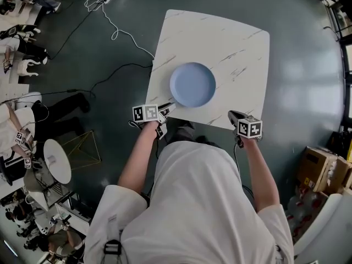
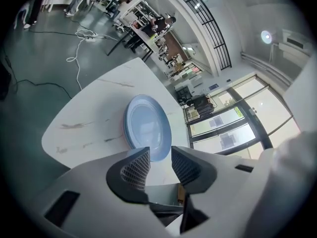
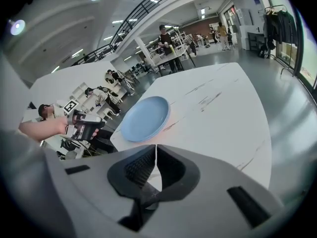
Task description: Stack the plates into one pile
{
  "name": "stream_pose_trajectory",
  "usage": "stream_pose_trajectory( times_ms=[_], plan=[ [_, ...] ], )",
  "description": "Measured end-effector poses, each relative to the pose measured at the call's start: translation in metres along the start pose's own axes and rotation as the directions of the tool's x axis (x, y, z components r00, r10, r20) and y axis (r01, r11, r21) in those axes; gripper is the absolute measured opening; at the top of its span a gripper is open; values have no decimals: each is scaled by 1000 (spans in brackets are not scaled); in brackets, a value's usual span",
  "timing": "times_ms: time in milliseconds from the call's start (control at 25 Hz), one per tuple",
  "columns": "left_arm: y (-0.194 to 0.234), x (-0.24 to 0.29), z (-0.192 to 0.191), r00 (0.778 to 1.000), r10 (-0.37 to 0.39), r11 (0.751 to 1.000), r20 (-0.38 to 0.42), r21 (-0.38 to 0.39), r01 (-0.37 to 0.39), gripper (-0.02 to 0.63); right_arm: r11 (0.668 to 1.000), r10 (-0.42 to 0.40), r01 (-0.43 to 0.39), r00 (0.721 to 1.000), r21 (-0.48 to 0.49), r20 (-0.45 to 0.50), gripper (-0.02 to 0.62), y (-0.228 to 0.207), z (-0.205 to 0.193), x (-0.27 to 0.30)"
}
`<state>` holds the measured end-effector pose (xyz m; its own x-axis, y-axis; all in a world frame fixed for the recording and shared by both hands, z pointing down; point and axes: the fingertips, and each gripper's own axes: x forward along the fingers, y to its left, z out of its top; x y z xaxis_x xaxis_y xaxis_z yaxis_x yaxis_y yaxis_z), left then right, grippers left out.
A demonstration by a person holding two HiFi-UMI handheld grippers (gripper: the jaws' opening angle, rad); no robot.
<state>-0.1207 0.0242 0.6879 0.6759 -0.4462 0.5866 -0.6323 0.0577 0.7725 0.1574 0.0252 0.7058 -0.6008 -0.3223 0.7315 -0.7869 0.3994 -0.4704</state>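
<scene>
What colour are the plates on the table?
The plates are plain light blue; the head view shows it best.

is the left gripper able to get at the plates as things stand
Probably yes: the left gripper is right by the near edge of the plates, jaws apart and empty, with nothing in between.

Head view: high over the person's shoulders, facing steeply down, far enough back to take in the whole white table (image 1: 236,43) with floor all round. Left gripper (image 1: 169,108) view: low, off the table's near left corner, facing along its own jaws across the tabletop toward glazed walls, blue plates (image 2: 147,127) close ahead. Right gripper (image 1: 234,116) view: low, off the near right edge, facing across the table toward a hall with people. All three share table and plates; the right gripper view also catches the left gripper.
</scene>
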Motion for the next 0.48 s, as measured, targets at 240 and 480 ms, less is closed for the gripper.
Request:
stream_pose_trajectory(
  times_ms=[240,480],
  plan=[
    [-16,-17,-46,999,7,1000,46,10,-7,82,999,27,-26,999,-34,37,28,13,-9,-27],
    [-40,-45,-91,994,19,997,107,72,-27,25,985,7,20,988,-170,157,28,29,-17,-56]
  ],
)
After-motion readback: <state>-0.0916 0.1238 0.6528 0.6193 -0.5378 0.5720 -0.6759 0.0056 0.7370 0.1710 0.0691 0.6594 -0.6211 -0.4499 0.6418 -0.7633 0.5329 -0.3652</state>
